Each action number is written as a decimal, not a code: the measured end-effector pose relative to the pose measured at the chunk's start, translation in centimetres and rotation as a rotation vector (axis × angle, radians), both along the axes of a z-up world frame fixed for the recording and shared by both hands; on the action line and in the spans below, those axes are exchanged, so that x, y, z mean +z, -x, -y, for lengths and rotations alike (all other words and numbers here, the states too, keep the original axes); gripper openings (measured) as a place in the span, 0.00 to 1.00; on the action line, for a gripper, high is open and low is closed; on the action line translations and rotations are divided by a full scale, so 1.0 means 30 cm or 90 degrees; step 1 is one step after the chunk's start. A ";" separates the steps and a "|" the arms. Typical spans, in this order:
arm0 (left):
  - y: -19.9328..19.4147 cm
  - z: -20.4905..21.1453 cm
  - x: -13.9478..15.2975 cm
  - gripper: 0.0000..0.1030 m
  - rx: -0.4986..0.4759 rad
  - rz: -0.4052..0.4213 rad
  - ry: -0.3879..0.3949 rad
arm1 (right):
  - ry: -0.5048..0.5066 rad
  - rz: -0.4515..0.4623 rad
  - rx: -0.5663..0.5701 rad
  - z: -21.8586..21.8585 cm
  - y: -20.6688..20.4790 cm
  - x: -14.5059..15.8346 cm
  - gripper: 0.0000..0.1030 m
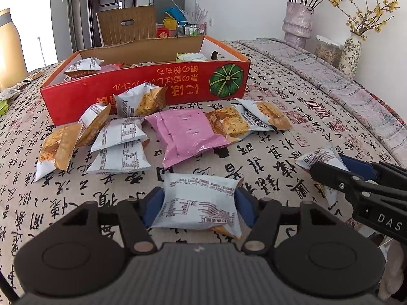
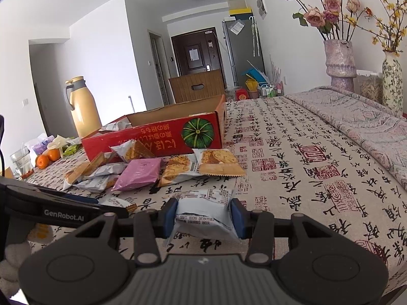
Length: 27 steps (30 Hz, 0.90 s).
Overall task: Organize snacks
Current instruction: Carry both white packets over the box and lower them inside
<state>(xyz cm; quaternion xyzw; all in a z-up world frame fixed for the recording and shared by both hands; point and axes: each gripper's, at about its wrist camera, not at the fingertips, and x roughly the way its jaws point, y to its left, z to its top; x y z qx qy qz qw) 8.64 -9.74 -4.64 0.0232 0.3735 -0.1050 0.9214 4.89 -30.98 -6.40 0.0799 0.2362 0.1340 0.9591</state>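
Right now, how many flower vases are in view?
2. The tall pink vase holding roses stands at the far right by the wall; the patterned vase with yellow blossoms stands just right of it. No other shows, though the views miss some of the room.

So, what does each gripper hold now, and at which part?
The left gripper holds a white snack packet by its two short ends. The right gripper holds another white packet by its sides.

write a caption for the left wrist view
Left gripper clamps a white snack packet before the red pumpkin box.
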 end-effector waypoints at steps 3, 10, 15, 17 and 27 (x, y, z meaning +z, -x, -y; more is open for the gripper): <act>0.009 -0.006 0.004 0.57 -0.002 0.003 0.004 | 0.004 0.004 0.001 -0.007 0.011 0.009 0.43; 0.039 -0.020 0.036 0.54 -0.006 0.029 0.007 | 0.013 0.013 0.002 -0.023 0.032 0.031 0.43; 0.050 -0.033 0.072 0.53 -0.005 0.054 0.008 | 0.018 0.021 0.001 -0.035 0.030 0.053 0.43; 0.047 -0.043 0.091 0.53 -0.003 0.066 0.009 | 0.019 0.025 0.002 -0.044 0.022 0.064 0.43; -0.026 -0.083 0.206 0.53 0.006 0.129 0.013 | 0.025 0.055 0.006 -0.106 -0.060 0.135 0.43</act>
